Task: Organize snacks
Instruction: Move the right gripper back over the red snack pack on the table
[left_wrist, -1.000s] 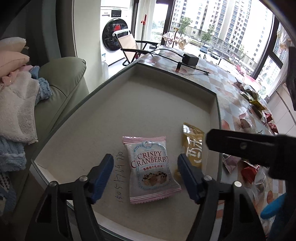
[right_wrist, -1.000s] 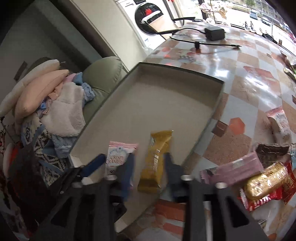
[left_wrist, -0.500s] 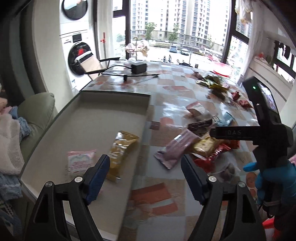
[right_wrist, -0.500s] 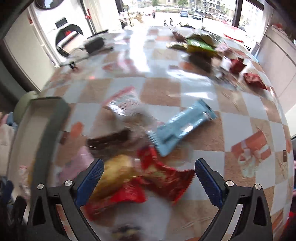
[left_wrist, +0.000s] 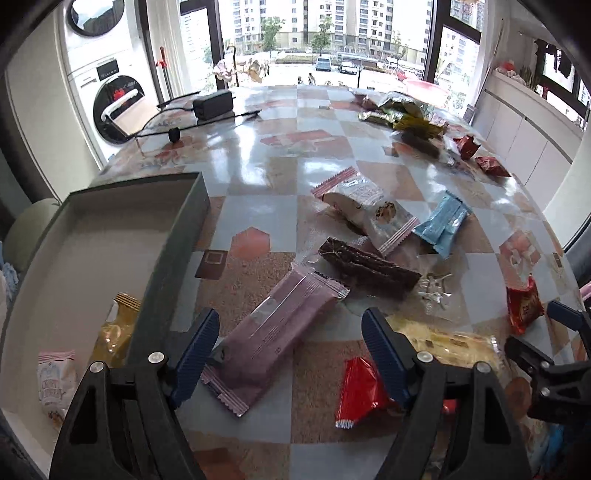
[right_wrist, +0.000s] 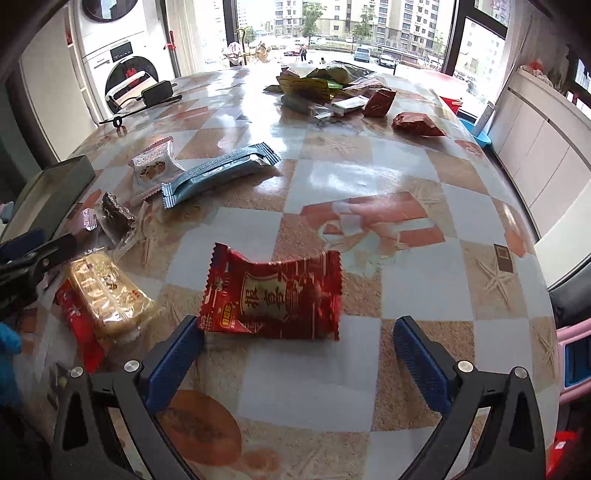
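- Left gripper (left_wrist: 288, 354) hangs wide and empty over the pink bar (left_wrist: 275, 334), which lies on the counter (left_wrist: 258, 177) just right of the grey tray (left_wrist: 173, 236), likely the next pick.
- Right gripper (right_wrist: 297, 356), jaws at their widest, frames the red packet (right_wrist: 271, 295), also apart from it.
- A second ago both hovered inside the tray over the cranberry packet (left_wrist: 55, 384) and yellow bar (left_wrist: 114, 332), now lying there.

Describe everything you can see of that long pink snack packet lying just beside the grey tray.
The pink snack packet is a long, flat bar wrapper of matte, dusty-pink film with crimped zigzag ends and faint small print. It looks sealed and lies flat on the checked tabletop, angled diagonally, just outside the grey tray. Its lower end sits between the open jaws of the left gripper, which are not touching it.
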